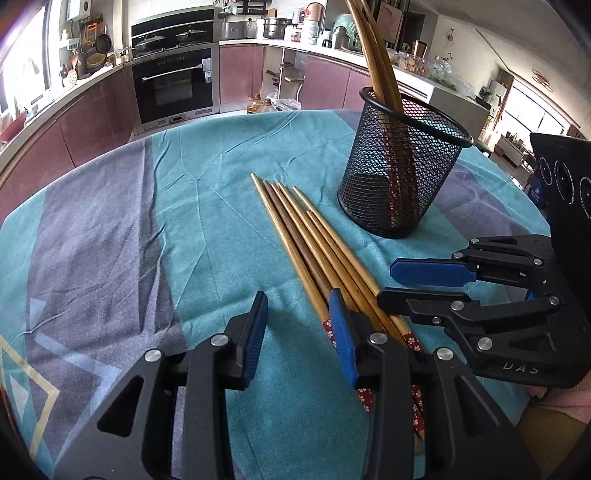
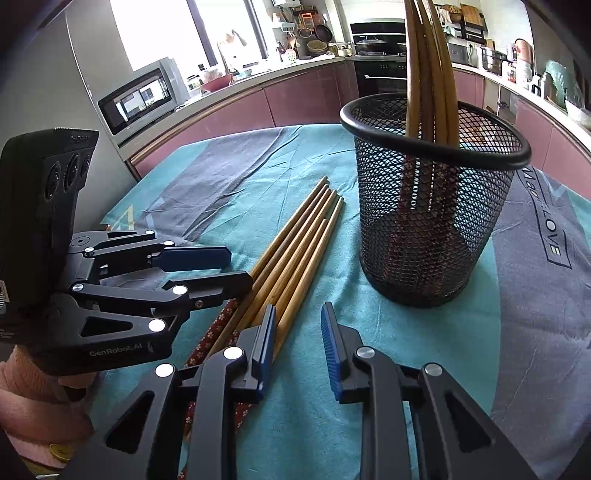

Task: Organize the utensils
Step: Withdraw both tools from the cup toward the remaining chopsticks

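Note:
Several wooden chopsticks (image 1: 314,243) with red flowered handle ends lie side by side on the teal and grey tablecloth (image 1: 207,221); they also show in the right wrist view (image 2: 295,251). A black mesh holder (image 1: 399,166) stands upright behind them with a few chopsticks (image 1: 376,55) in it; it also shows in the right wrist view (image 2: 428,199). My left gripper (image 1: 299,332) is open and empty, its right finger over the chopstick handles. My right gripper (image 2: 297,347) is open and empty, just right of the bundle. Each gripper shows in the other's view: the right (image 1: 410,284), the left (image 2: 236,267).
The tablecloth (image 2: 535,277) covers a round table. Behind it run pink kitchen cabinets (image 1: 96,110) with a built-in oven (image 1: 173,85) and a crowded counter (image 1: 295,33). A microwave (image 2: 140,96) stands at the left in the right wrist view.

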Tool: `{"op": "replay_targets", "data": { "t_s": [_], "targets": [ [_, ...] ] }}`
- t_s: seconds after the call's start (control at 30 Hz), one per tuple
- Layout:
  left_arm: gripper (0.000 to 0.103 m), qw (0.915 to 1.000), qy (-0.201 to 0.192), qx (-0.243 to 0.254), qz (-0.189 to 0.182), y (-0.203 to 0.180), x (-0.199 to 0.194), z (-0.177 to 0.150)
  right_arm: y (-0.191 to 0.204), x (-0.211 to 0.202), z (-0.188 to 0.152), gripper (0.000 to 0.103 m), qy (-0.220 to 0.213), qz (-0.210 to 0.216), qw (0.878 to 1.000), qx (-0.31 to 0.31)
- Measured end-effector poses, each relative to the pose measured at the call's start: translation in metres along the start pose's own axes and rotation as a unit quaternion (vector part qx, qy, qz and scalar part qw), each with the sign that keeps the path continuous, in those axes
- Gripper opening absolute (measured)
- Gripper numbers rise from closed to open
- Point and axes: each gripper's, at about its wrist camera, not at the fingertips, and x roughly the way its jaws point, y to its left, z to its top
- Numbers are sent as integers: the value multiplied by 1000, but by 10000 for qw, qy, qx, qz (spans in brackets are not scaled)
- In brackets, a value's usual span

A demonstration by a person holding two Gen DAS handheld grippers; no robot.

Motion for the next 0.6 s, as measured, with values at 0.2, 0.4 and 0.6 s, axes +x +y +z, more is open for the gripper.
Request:
{"op": "replay_targets", "data": {
  "t_s": [0.2,0.4,0.6],
  "targets": [
    [23,9999,77,-53,88,3,3,-2,0,0,1,21,61,-58,10000,-15],
    [23,9999,61,-64,106,3,6,3,5,9,8,19,127,-196,9997,-77],
    [22,9998,95,-45,161,4,16,14,8,16,13,18,96,-290,9995,-76]
  ]
}}
